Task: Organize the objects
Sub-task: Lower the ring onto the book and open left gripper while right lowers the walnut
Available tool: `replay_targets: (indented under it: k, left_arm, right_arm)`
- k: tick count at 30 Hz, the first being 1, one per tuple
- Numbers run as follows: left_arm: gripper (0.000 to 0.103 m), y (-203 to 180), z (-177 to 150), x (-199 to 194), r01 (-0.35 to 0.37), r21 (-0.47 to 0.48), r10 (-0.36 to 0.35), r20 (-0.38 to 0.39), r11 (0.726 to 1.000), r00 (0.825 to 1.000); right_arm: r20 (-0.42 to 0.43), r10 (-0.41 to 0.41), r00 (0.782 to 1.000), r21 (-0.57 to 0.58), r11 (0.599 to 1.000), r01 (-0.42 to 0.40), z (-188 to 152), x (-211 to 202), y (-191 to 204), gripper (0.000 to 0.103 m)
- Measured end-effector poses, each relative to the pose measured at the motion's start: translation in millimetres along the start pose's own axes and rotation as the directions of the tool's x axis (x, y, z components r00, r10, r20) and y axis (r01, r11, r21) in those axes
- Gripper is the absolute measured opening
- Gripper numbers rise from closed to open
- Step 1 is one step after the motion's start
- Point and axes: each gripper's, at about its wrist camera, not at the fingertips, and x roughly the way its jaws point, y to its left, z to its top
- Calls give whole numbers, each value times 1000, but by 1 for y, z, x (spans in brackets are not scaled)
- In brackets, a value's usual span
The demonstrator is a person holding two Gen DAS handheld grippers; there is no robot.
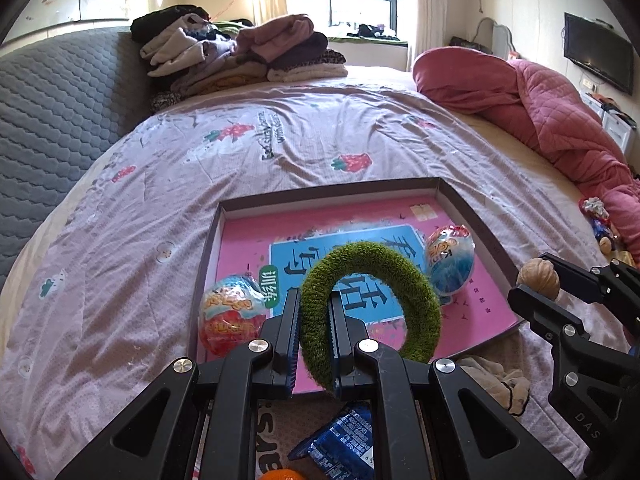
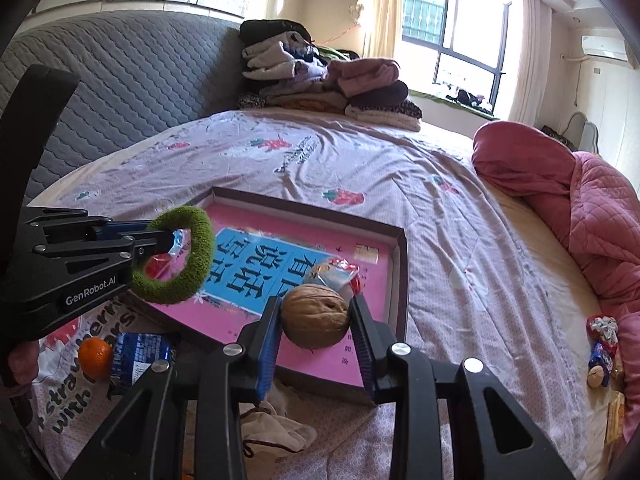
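Observation:
My left gripper [image 1: 315, 312] is shut on a green fuzzy ring [image 1: 380, 264], which hangs over the near left part of a shallow box tray [image 1: 460, 196] lined with a pink book. In the right wrist view the ring [image 2: 176, 256] sticks out from the left gripper [image 2: 170, 240]. My right gripper [image 2: 316, 308] is shut on a walnut [image 2: 316, 316], held above the tray's [image 2: 400, 280] near right part. Two foil-wrapped toy eggs lie in the tray: a red one [image 1: 232, 316] at the near left and a blue one [image 1: 450, 260] at the right.
An orange [image 2: 95, 356], a blue snack packet [image 2: 140, 354] and a crumpled white cloth [image 2: 276, 424] lie on the bedsheet in front of the tray. More wrapped snacks [image 2: 602, 352] sit by the pink quilt [image 2: 592, 208]. Folded clothes [image 2: 320, 84] are stacked at the headboard.

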Motion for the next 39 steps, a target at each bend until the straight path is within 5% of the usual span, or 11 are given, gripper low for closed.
replay_targets:
  k: [39]
  left_arm:
    - [13,-6,0,74,-4,-10,3,-121,1000,993]
  right_arm:
    - [-165,-6,986,-40,999,0,-12,58,-8,35]
